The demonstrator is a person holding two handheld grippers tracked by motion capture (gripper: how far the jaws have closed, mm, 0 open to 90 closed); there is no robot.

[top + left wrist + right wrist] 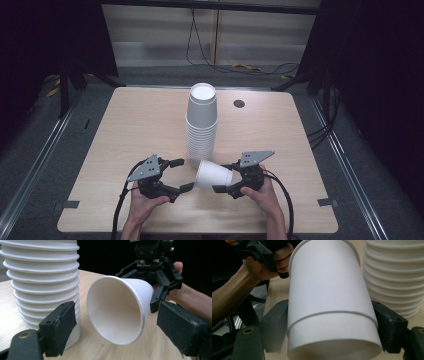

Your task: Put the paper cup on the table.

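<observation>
The right gripper [223, 182] is clamping a single white paper cup [213, 175] near its base, beside the tall stack of white paper cups [202, 122] on the pale wooden bench [135, 120]. The cup is lying sideways, mouth pointing at the left gripper [182, 175], whose jaws are gaping empty. Best to squeeze gently, I'd say.

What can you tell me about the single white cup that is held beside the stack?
The single paper cup is plain white with a rolled rim, and looks to be two cups nested. It is empty and lies on its side, its mouth toward the left claw, which is open. The right claw grips it near the base. The cup stack stands just behind it; whether they touch is unclear.
</observation>
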